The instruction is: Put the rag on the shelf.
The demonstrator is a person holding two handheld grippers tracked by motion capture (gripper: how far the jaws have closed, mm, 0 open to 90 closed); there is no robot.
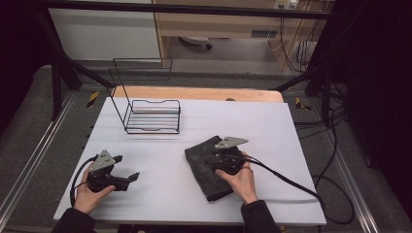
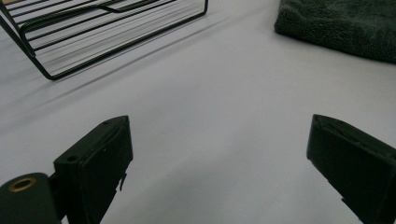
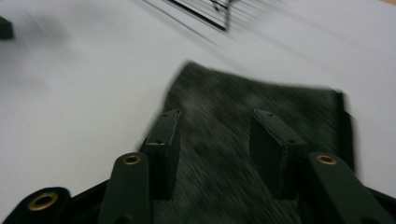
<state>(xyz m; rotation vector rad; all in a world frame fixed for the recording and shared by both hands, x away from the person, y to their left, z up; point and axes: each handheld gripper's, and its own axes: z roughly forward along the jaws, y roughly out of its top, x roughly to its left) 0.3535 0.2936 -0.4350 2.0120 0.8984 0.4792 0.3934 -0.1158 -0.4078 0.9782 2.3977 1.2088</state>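
Towel [image 1: 209, 167] under right tongs [image 3: 215, 133]: soft, limp, light; pinch far edge. Right jaws part-open over it, gripping nothing. Left tongs [image 2: 219, 154] wide apart.

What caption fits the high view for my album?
Right gripper open over a folded dark towel, left gripper open, wire rack behind.
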